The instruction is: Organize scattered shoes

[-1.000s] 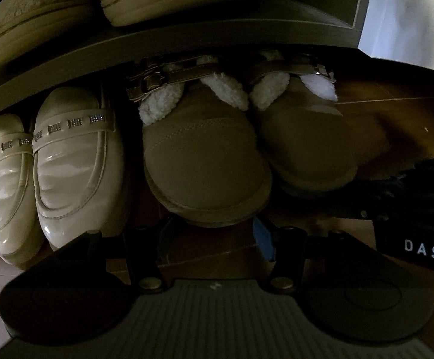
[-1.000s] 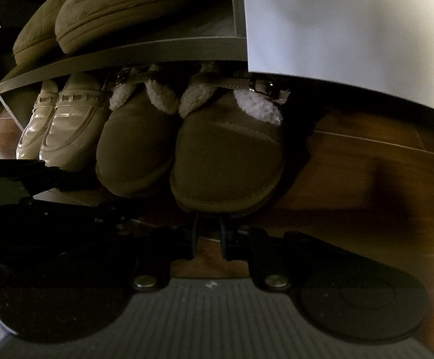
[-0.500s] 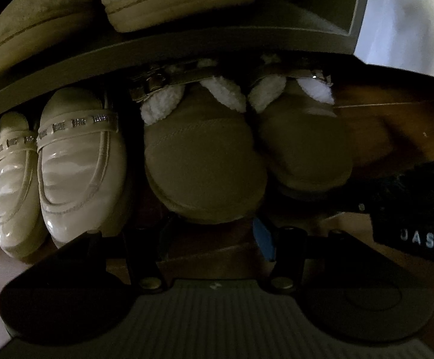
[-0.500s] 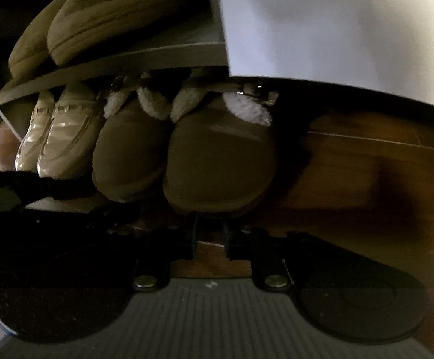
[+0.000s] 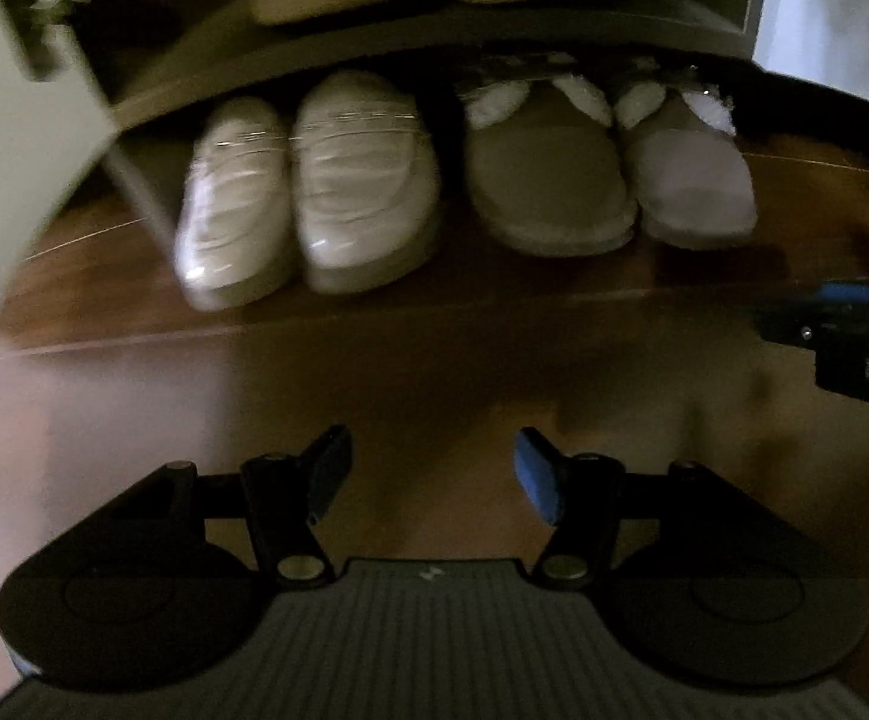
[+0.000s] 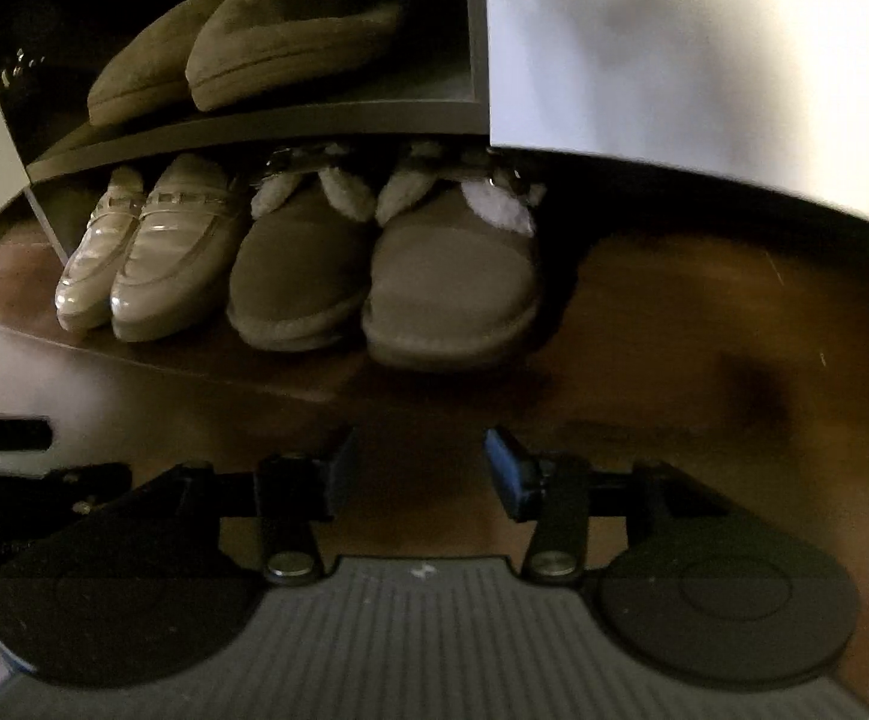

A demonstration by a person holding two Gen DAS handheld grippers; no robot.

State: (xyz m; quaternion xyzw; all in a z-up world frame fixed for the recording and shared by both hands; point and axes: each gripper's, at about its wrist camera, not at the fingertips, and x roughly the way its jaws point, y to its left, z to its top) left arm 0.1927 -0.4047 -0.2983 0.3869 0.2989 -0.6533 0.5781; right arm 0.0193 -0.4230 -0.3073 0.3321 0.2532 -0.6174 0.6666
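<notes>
Left gripper: jaws wide and opening, nothing between the blue pads, only bare floor.
Right gripper: jaws moderately apart and opening, likewise empty.
Dark wooden floor: fills the near ground in front of both grippers; no loose shoe shows on it in either view.
Tan suede fleece-lined slippers with buckle straps: at twelve o'clock from the right gripper, at one o'clock from the left; toes point at the cameras, long axes running away under the shelf.
Glossy cream patent loafers with metal-trimmed straps: at eleven o'clock, just beside the slippers, same toe-out lie.
Grey shelf board: over both pairs.
Brown plush slippers: farthest, on the upper tier, side by side.
Nearer hand: the right, judging by how large the fleece-lined pair looms.
Progress: all three visible pairs look shelved.
</notes>
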